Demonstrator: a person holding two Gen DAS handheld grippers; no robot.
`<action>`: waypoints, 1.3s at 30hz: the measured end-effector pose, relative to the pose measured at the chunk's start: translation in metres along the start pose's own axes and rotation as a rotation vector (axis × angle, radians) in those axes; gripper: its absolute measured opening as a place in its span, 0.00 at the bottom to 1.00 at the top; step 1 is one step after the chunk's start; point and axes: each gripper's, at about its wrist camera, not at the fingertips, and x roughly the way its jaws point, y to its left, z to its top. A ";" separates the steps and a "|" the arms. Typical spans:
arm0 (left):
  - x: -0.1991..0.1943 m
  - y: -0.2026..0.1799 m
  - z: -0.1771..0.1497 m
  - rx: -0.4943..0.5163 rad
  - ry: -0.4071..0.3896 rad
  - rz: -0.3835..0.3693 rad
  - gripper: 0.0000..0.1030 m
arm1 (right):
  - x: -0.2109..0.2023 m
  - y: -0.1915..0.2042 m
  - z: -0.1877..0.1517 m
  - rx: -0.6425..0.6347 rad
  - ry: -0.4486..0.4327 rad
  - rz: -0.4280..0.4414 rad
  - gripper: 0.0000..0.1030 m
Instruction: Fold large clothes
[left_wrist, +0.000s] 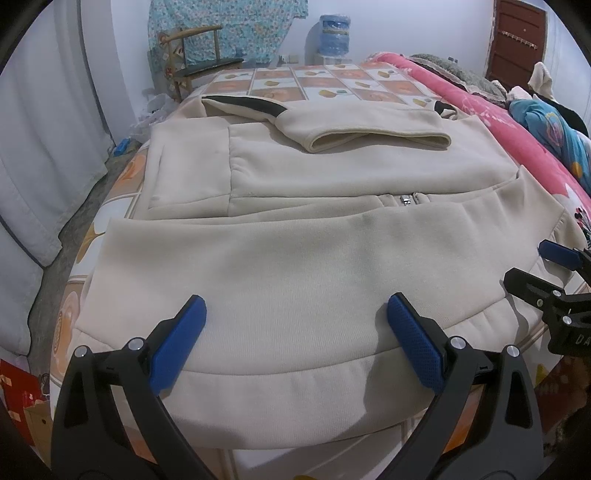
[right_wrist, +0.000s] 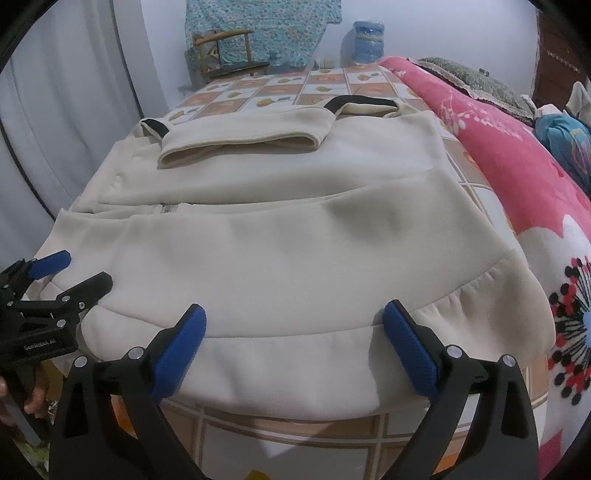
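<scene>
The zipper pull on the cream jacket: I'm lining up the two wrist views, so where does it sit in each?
Left wrist view: the zipper pull lies right of centre, mid-height, on the cream jacket.
Right wrist view: the zipper pull lies left of centre, partly tucked into a fold.
Shared landmark: the folded sleeve lying across the jacket's far end.

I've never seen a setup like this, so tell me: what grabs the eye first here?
A big cream jacket fills the middle, spread over a checked bed sheet, its sleeves folded across the far end. Nearest the camera, the open left gripper and open right gripper, both blue-padded, hover over its hem. A bright pink quilt lies bunched along the right.
</scene>
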 end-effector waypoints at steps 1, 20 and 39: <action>0.000 0.000 0.000 -0.001 0.002 0.001 0.92 | 0.000 0.000 0.000 -0.001 0.000 0.000 0.92; -0.004 0.003 0.001 0.002 0.000 -0.012 0.92 | 0.001 0.002 0.000 -0.008 -0.001 -0.002 0.94; -0.051 0.105 -0.023 -0.199 -0.131 -0.057 0.65 | 0.001 0.001 0.000 -0.021 0.006 0.005 0.94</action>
